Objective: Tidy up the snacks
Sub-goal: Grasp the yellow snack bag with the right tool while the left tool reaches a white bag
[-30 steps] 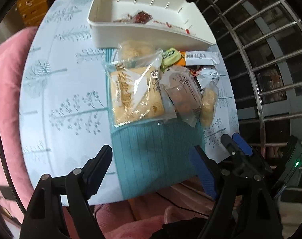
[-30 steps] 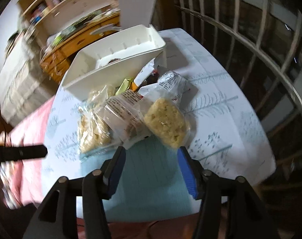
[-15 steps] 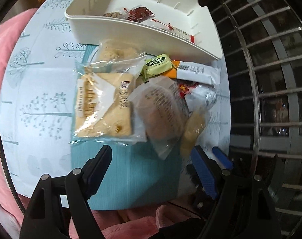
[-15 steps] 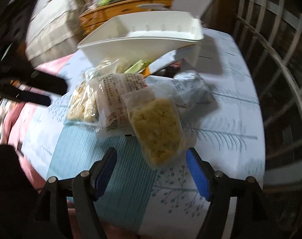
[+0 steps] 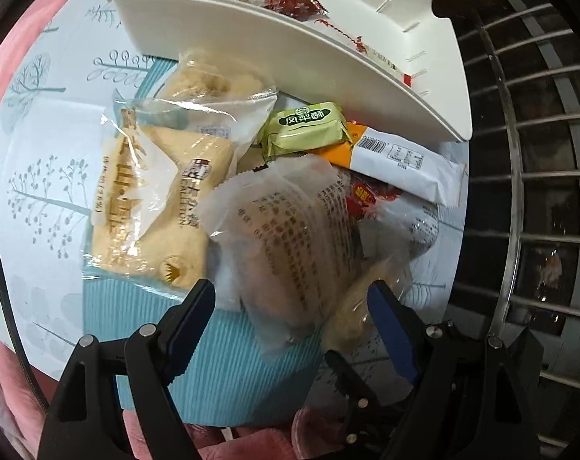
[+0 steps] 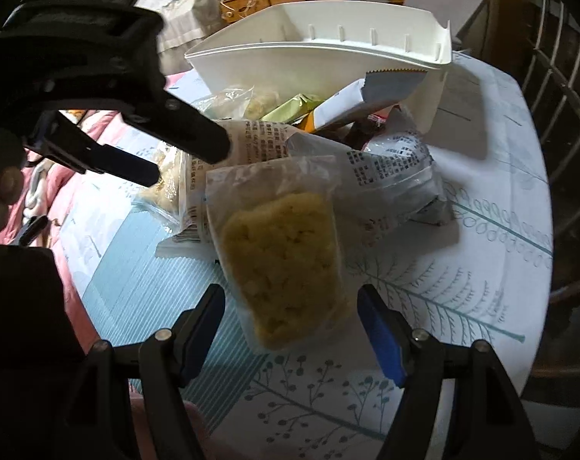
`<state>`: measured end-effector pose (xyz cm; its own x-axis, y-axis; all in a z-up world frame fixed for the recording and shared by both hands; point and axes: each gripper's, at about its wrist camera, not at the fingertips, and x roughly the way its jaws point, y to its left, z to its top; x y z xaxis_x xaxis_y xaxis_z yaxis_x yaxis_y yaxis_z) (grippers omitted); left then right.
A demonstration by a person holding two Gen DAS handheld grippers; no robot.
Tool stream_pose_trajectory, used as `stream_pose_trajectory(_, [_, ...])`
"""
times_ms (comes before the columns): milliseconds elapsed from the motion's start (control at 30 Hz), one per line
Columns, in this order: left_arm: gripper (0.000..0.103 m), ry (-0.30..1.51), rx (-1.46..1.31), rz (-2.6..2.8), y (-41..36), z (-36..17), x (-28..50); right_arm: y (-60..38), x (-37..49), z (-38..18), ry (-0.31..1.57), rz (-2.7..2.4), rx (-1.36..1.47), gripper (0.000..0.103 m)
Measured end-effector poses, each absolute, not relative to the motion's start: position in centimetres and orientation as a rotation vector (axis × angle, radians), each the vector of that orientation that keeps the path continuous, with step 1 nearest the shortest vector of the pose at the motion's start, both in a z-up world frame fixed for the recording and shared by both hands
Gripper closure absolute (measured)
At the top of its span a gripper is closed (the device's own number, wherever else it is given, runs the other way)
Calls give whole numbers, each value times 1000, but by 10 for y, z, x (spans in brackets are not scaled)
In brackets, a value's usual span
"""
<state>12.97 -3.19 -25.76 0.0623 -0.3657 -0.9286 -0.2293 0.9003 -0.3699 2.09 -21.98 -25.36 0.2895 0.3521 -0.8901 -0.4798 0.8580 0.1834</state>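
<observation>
Reaching for snacks, both grippers wide open, holding nothing.
Right gripper straddles the yellow cake pack; it lies long-ways, near to far. Left gripper straddles the printed pack.

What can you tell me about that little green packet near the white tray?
The green packet is a small, pillow-shaped snack in shiny yellow-green foil with crimped ends and white Chinese characters on a darker green label. It is sealed and lies tilted on the snack pile, just below the white tray. It rests against an orange-and-white packet on one side and a clear bag on the other. Neither tongs touch it.
</observation>
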Motion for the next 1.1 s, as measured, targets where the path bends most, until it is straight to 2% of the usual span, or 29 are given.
stream_pose_trajectory(100, [22,1541,-499,-89,-38,-265,135,-220,24,-259,1168,600,-110,31])
stream_pose_trajectory(333, [22,1561,-517,-32,-48,-279,152,-224,35,-266,1186,640,-39,40])
stream_pose_trajectory(900, [22,1583,-522,2,-69,-305,172,-228,53,-278,1198,694,72,44])
stream_pose_trajectory(1100, [25,1586,-537,22,-70,-307,177,-237,56,-279,1210,673,104,44])
